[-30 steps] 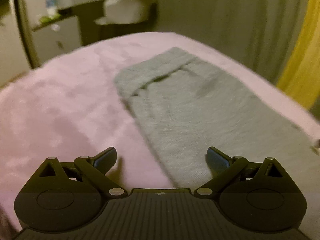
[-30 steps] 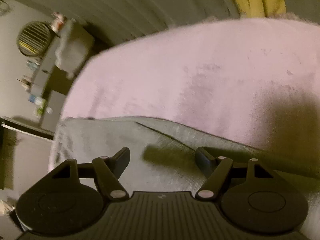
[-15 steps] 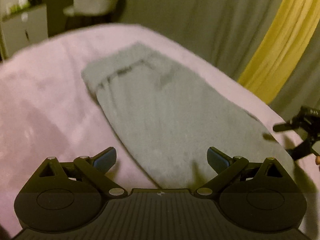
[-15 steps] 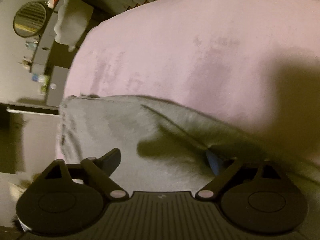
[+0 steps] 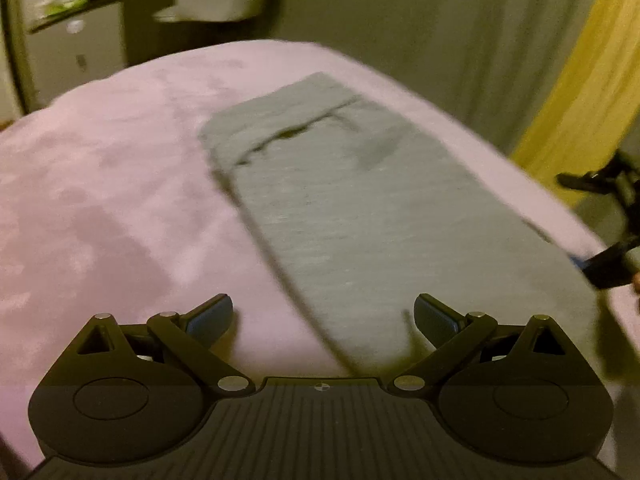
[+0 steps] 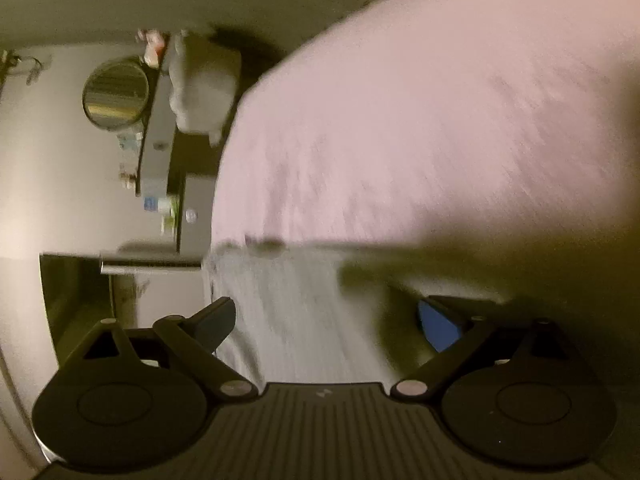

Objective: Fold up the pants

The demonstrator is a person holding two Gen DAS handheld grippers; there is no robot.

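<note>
Two wrist views; shared pants

Grey pants, folded lengthwise into a long strip, lie flat on pink bedding.

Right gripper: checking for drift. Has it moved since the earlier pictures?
Yes. The right gripper swung left; the round mirror now sits further right and lower.

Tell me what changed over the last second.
The right tool has come in at the pants' right edge, its jaws just opening wide, gripping nothing. The left tool stays open and empty over the near end; the pants still lie flat on the pink blanket.
</note>
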